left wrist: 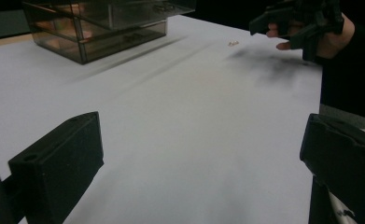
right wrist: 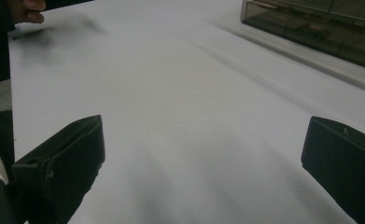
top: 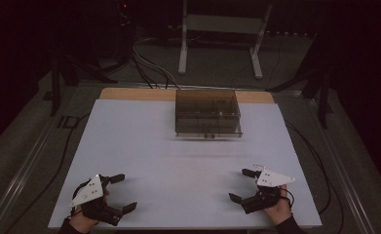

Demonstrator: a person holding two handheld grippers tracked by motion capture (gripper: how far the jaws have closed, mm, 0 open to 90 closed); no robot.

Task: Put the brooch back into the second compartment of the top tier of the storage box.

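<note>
- A white worktop (top: 178, 165) is seen from above in a dim room, with a strip of bare wood along its far edge.
- A smoky, see-through plastic box (top: 207, 113) stands at the far middle of the worktop. Its inside is split into compartments, and small dark items lie in them, too small to make out.
- The left hand-held gripper (top: 121, 193) rests at the near left corner, held by a hand (top: 83, 219) that enters from the bottom edge. Its two black jaws stand wide apart with bare worktop between them.
- The right hand-held gripper (top: 241, 185) rests at the near right corner, held in the same way. Its jaws are also spread wide, with nothing between them.
- Each hand-held gripper carries a pale three-cornered plate on top.
- Both hand-held grippers lie well apart from the box and from each other, with their jaws pointing inward across the worktop.
- In the left gripper view, a tiny pale speck (left wrist: 233, 43) lies on the worktop near the other hand; what it is cannot be told.
- A metal stand (top: 222, 29) and cables are on the floor beyond the worktop.
</note>
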